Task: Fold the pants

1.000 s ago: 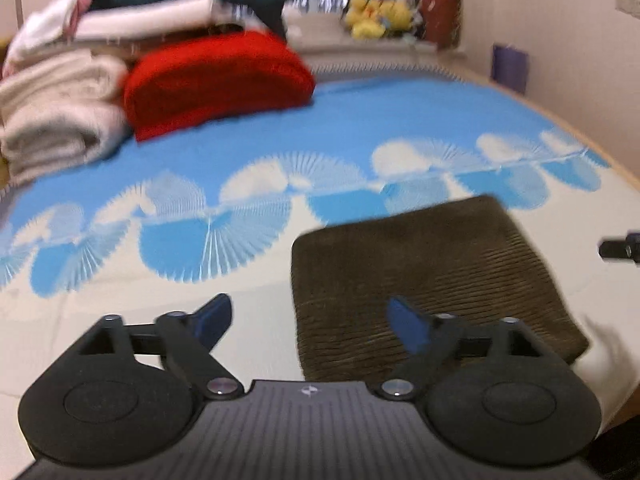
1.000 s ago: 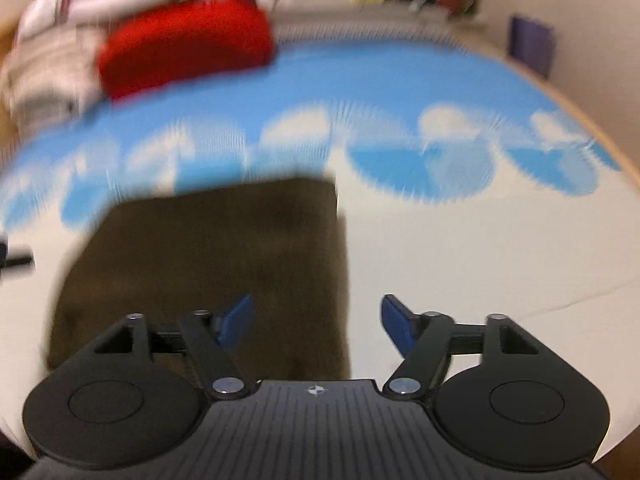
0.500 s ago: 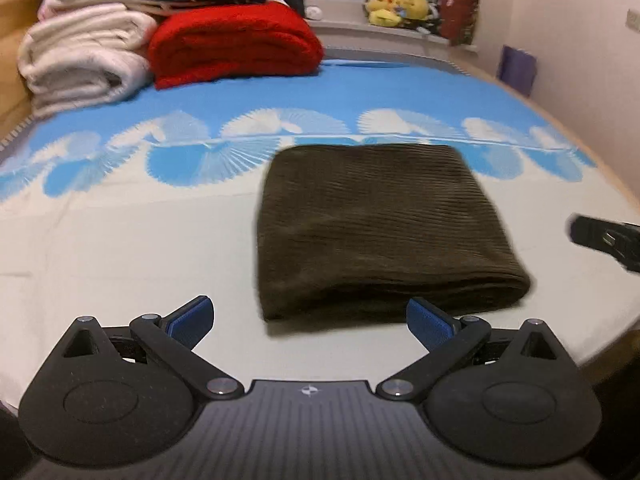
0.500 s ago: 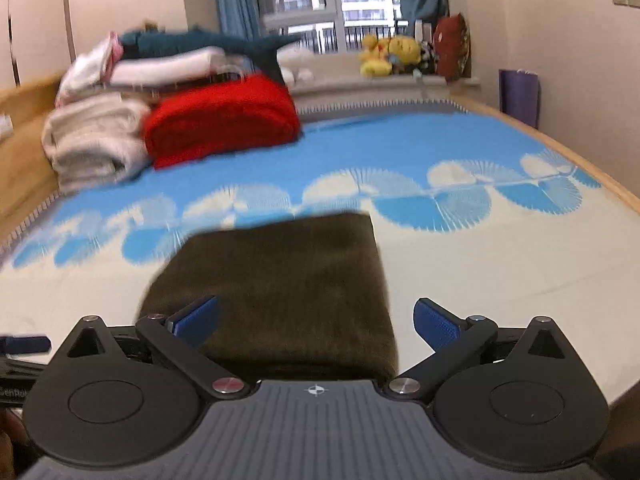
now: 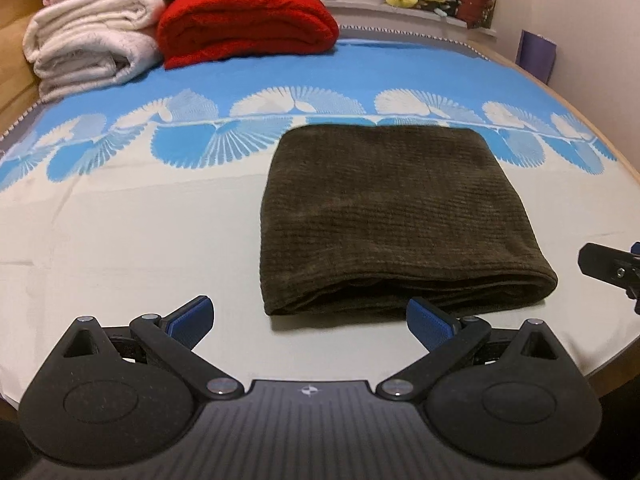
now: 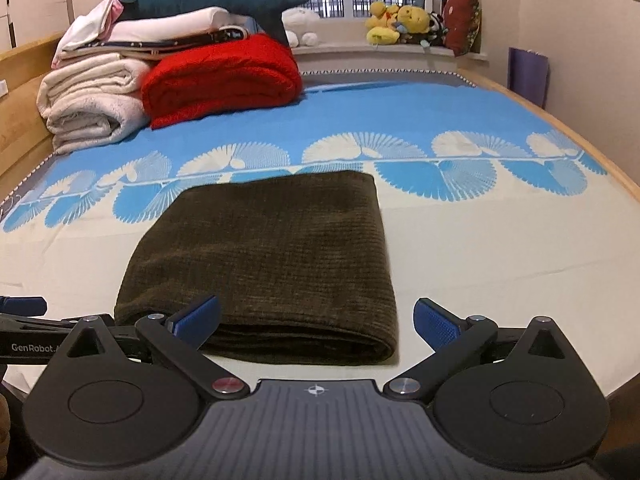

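The brown corduroy pants (image 5: 392,216) lie folded into a neat rectangle, well in front of the red blanket (image 5: 244,20). Left gripper (image 5: 310,316) and right gripper (image 6: 316,316) both gape wide, empty. The fold looks finished; draw back without snagging the near edge.

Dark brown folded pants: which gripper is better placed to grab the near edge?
Right, marginally. The right gripper brackets the dark brown folded pants' near edge; the left gripper sits off its left corner. Both open.

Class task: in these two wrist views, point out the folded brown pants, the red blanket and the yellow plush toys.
Folded brown pants (image 5: 392,208): left wrist view, middle of top layer.
Red blanket (image 6: 224,76): right wrist view, front face.
Yellow plush toys (image 6: 394,22): right wrist view, toy bodies on windowsill.
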Available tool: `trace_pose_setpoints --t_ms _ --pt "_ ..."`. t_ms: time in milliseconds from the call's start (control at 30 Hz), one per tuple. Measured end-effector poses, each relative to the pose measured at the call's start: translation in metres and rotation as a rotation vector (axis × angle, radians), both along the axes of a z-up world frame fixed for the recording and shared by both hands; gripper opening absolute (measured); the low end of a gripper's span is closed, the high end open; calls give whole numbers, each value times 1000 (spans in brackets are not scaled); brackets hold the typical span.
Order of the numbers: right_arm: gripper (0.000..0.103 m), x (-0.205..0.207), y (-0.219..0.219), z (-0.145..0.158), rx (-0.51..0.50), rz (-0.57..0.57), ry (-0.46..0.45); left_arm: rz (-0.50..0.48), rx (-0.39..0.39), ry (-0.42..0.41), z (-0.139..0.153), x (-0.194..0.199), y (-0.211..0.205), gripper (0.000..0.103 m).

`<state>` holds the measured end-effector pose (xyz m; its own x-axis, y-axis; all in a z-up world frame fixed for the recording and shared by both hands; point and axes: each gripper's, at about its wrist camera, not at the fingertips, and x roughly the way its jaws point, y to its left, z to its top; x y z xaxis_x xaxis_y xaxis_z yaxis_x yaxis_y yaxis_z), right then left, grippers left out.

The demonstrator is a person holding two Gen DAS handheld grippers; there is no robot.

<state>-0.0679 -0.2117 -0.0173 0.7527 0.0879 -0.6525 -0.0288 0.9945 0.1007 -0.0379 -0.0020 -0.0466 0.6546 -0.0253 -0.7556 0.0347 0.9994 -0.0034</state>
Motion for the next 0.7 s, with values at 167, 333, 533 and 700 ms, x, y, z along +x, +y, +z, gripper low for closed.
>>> trace_pose_setpoints --t_ms 167,333,533,700 --pt "102 5 1 -4 18 -5 28 11 -15 8 -2 2 1 103" --pt "102 7 2 -6 10 12 38 10 -17 11 -2 2 -1 103" --pt "102 9 3 -7 10 19 47 7 -23 9 -2 3 -1 103" --pt "102 10 5 -8 8 21 53 2 -22 10 -2 4 -2 103"
